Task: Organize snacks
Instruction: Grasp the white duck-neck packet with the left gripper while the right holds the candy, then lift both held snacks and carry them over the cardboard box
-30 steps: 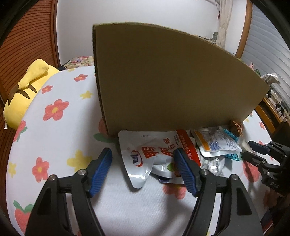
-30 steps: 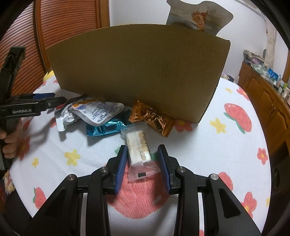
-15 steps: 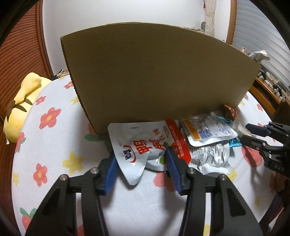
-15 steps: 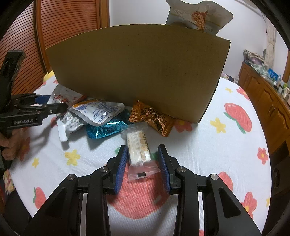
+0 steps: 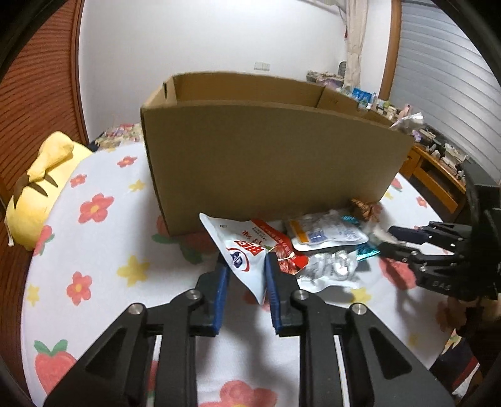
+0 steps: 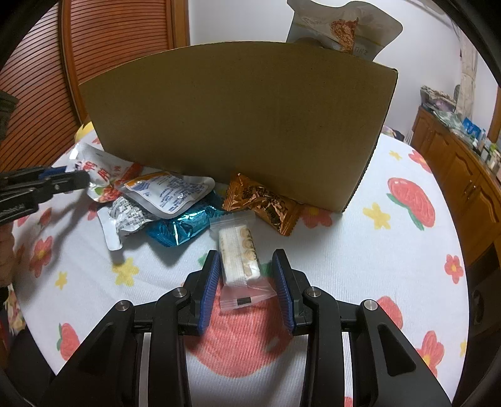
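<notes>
My left gripper [image 5: 245, 278] is shut on the corner of a white and red snack pouch [image 5: 244, 250] and holds it lifted above the flowered tablecloth, in front of the open cardboard box [image 5: 269, 156]. My right gripper [image 6: 247, 278] is open around a clear-wrapped white biscuit pack [image 6: 239, 258] that lies on the cloth; the pads do not touch it. A white pouch [image 6: 170, 194], a blue foil pack [image 6: 181, 227], a silver pack [image 6: 125, 216] and a copper foil pack [image 6: 263, 203] lie by the box [image 6: 238, 125].
A pale pouch [image 6: 341, 28] sticks up from inside the box. A yellow plush toy [image 5: 37, 188] lies at the table's far left edge. A wooden cabinet [image 6: 463, 162] stands to the right.
My left gripper closed on the white and red pouch and lifted it up and back from the pile. The right gripper stayed still around the biscuit pack.
</notes>
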The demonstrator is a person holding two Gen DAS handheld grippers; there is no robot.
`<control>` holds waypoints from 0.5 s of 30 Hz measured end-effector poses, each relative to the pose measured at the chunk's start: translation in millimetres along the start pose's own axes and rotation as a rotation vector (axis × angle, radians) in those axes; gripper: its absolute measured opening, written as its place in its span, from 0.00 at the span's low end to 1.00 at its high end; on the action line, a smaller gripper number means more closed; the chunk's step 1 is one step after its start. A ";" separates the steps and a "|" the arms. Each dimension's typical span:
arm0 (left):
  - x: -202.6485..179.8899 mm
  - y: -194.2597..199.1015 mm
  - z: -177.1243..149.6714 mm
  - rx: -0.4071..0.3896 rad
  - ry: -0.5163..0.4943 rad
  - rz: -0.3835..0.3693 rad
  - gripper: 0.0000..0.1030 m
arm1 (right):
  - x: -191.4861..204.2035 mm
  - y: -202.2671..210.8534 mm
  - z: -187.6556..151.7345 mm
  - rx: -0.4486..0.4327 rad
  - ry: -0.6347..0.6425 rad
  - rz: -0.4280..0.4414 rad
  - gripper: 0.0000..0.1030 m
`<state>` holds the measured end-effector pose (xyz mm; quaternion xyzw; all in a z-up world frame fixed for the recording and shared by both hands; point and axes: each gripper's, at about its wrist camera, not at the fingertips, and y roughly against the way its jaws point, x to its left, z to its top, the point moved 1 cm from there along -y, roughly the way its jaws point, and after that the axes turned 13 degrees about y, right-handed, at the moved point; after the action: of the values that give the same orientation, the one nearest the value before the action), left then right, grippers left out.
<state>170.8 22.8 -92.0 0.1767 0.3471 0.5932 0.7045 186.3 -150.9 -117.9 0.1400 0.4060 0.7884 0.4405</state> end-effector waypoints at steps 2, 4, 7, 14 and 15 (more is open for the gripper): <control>-4.0 5.6 1.9 -0.020 -0.014 0.002 0.19 | -0.1 0.1 -0.1 0.000 0.000 0.000 0.33; -6.0 9.1 3.3 -0.028 -0.019 -0.001 0.19 | -0.1 0.2 -0.2 0.000 0.000 0.000 0.33; -7.4 14.2 3.2 -0.038 -0.023 -0.003 0.19 | -0.1 0.2 -0.3 0.000 0.000 0.000 0.33; -6.8 27.0 1.5 -0.066 -0.024 0.008 0.19 | -0.1 0.1 -0.4 0.000 -0.001 0.001 0.33; -6.8 29.6 1.4 -0.071 -0.022 0.009 0.19 | -0.1 0.0 -0.5 -0.001 -0.001 0.001 0.33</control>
<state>150.3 23.4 -69.6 0.1595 0.3171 0.6063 0.7116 186.0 -151.2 -118.2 0.1404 0.4056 0.7886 0.4403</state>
